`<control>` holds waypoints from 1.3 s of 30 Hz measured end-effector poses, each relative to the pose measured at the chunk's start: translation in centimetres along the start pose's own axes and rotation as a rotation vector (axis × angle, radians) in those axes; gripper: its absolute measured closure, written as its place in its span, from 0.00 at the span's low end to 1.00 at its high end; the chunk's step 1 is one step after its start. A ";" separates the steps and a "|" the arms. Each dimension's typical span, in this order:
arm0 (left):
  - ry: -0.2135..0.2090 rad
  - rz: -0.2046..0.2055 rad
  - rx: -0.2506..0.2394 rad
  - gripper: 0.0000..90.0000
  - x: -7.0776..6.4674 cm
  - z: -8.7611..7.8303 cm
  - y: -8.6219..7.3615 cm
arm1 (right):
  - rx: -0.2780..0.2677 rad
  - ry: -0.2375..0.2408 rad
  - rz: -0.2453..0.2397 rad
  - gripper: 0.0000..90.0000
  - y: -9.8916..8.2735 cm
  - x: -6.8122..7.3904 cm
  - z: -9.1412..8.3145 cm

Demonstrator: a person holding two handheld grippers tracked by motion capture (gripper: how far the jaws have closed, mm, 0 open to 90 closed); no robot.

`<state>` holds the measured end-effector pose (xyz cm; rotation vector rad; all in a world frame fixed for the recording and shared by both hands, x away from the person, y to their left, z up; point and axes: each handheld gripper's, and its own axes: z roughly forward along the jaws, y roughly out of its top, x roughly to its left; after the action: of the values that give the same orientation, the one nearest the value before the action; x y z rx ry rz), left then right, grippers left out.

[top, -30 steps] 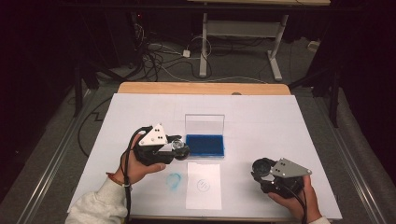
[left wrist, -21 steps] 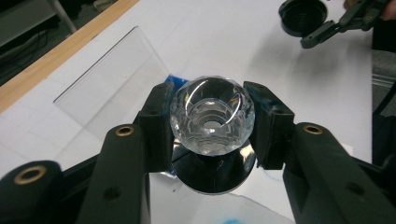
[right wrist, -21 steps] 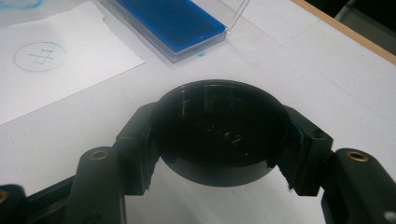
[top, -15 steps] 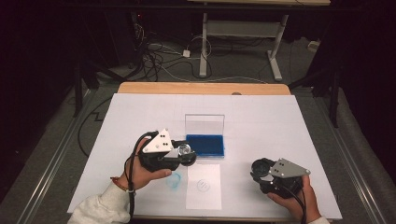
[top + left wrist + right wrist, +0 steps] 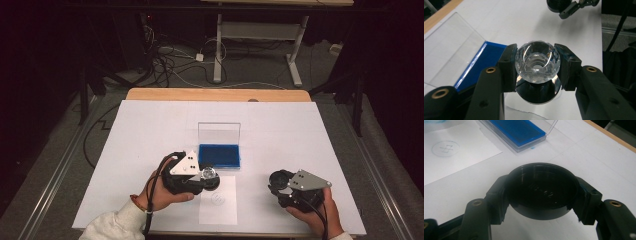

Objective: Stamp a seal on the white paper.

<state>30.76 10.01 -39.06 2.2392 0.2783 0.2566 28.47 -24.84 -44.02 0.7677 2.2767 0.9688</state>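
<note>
My left gripper (image 5: 209,176) is shut on a stamp (image 5: 210,174). Its clear faceted knob (image 5: 537,61) sits between the jaws and its round black base hangs below, just over the paper sheet's (image 5: 218,202) top edge, in front of the blue ink pad (image 5: 219,156). The pad lies in a clear case whose lid (image 5: 218,132) stands upright behind it. My right gripper (image 5: 279,181) is shut on a round black cap (image 5: 541,192), held low over the table to the right of the paper. On the paper is a stamped circle mark (image 5: 218,198).
The white table cover (image 5: 150,130) ends at a wooden strip (image 5: 215,94) at the far edge. Beyond it, cables and a desk frame (image 5: 255,35) stand on the floor. A blue smear (image 5: 439,121) marks the cover left of the paper.
My left gripper has carried the stamp to the right and slightly down, from left of the ink pad to the paper's top edge. The right gripper has stayed where it was.
</note>
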 end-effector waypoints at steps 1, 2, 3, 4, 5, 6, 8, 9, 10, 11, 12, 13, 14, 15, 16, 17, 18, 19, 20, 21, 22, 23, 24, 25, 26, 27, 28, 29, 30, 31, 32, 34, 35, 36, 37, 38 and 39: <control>-0.005 0.004 0.004 0.61 -0.1 0.2 0.0 | 0.001 0.001 0.000 0.43 0.0 0.0 0.0; -0.018 0.013 0.012 0.61 -0.3 0.5 -0.1 | 0.003 0.002 -0.001 0.43 0.0 0.0 0.0; -0.024 0.016 0.017 0.61 -0.4 0.7 -0.1 | 0.004 0.001 -0.001 0.43 0.0 0.1 0.1; -0.033 0.023 0.028 0.61 -0.6 1.0 -0.1 | 0.005 0.001 -0.003 0.43 0.0 0.1 0.1; -0.042 0.032 0.037 0.61 -0.7 1.2 -0.2 | 0.005 0.002 -0.003 0.43 0.0 0.1 0.1; -0.049 0.047 0.052 0.61 -0.9 1.5 -0.2 | 0.004 0.001 -0.004 0.43 0.0 0.1 0.1; -0.056 0.049 0.061 0.61 -1.0 2.0 -0.3 | 0.004 0.000 -0.003 0.43 0.0 0.1 0.0; -0.060 0.054 0.069 0.61 -1.1 2.2 -0.4 | 0.005 -0.001 -0.004 0.43 0.0 0.1 0.0; -0.059 0.052 0.069 0.61 -1.2 2.4 -0.4 | 0.005 -0.001 -0.006 0.43 0.0 0.0 0.0; -0.061 0.049 0.074 0.61 -1.1 2.6 -0.5 | 0.006 0.000 -0.004 0.43 0.0 0.1 0.0; -0.058 0.053 0.083 0.61 -1.2 2.8 -0.6 | 0.006 0.000 -0.006 0.43 0.0 0.1 0.1; -0.060 0.050 0.081 0.61 -1.1 2.9 -0.7 | 0.008 0.000 -0.008 0.43 0.0 0.1 0.1; -0.065 0.045 0.083 0.61 -1.1 3.0 -0.7 | 0.008 0.001 -0.010 0.43 0.0 0.1 0.1; -0.062 0.045 0.089 0.61 -1.1 3.1 -0.8 | 0.008 0.001 -0.011 0.43 0.0 0.1 0.1; -0.060 0.047 0.093 0.61 -1.0 3.3 -0.9 | 0.008 0.001 -0.010 0.43 0.0 0.1 0.1; -0.062 0.040 0.095 0.61 -1.0 3.4 -1.0 | 0.008 0.001 -0.010 0.43 0.0 0.1 0.1; -0.064 0.037 0.099 0.61 -1.0 3.6 -1.1 | 0.009 0.001 -0.009 0.43 0.0 0.1 0.1; -0.056 0.038 0.102 0.61 -1.0 3.7 -1.1 | 0.010 0.000 -0.009 0.43 0.0 0.1 0.1; -0.058 0.038 0.107 0.61 -0.9 3.8 -1.2 | 0.011 0.001 -0.010 0.43 0.0 0.1 0.1; -0.062 0.038 0.108 0.61 -0.9 3.9 -1.2 | 0.011 0.001 -0.011 0.43 0.0 0.1 0.1; -0.062 0.035 0.106 0.61 -0.9 4.0 -1.3 | 0.011 0.000 -0.012 0.43 0.0 0.1 0.1; -0.063 0.036 0.111 0.61 -0.9 4.1 -1.3 | 0.011 0.001 -0.011 0.43 0.0 0.1 0.1; -0.064 0.037 0.111 0.61 -1.0 4.2 -1.3 | 0.010 0.002 -0.010 0.43 0.0 0.1 0.1; -0.066 0.034 0.110 0.61 -1.0 4.2 -1.3 | 0.011 0.001 -0.010 0.43 0.0 0.1 0.1; -0.067 0.035 0.111 0.61 -1.0 4.2 -1.4 | 0.011 0.002 -0.009 0.43 0.0 0.1 0.1; -0.072 0.038 0.113 0.61 -1.0 4.3 -1.4 | 0.012 0.002 -0.012 0.43 0.0 0.1 0.1; -0.073 0.038 0.111 0.61 -1.0 4.3 -1.4 | 0.012 0.003 -0.014 0.43 0.0 0.1 0.1; -0.072 0.039 0.116 0.61 -1.0 4.4 -1.4 | 0.012 0.003 -0.014 0.43 0.0 0.1 0.1; -0.074 0.043 0.122 0.61 -1.0 4.5 -1.4 | 0.012 0.003 -0.013 0.43 0.0 0.1 0.1; -0.073 0.045 0.123 0.61 -1.1 4.5 -1.5 | 0.012 0.003 -0.014 0.43 0.0 0.1 0.1; -0.071 0.043 0.123 0.61 -1.1 4.6 -1.5 | 0.013 0.004 -0.013 0.43 0.0 0.1 0.1; -0.075 0.045 0.127 0.61 -1.1 4.8 -1.6 | 0.013 0.004 -0.015 0.43 0.0 0.1 0.1; -0.070 0.044 0.128 0.61 -1.1 4.8 -1.6 | 0.013 0.005 -0.015 0.43 0.0 0.1 0.1; -0.074 0.045 0.129 0.61 -1.1 4.9 -1.6 | 0.013 0.004 -0.014 0.43 0.0 0.1 0.1; -0.076 0.046 0.128 0.61 -1.1 5.0 -1.7 | 0.013 0.004 -0.015 0.43 0.0 0.1 0.2; -0.068 0.043 0.132 0.61 -1.1 5.1 -1.7 | 0.014 0.005 -0.015 0.43 0.0 0.1 0.2; -0.062 0.044 0.138 0.61 -1.1 5.1 -1.7 | 0.014 0.004 -0.015 0.43 0.0 0.1 0.2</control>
<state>30.91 7.00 -43.65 2.3868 0.2194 0.1956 28.48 -24.70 -44.16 0.7542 2.2917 0.9501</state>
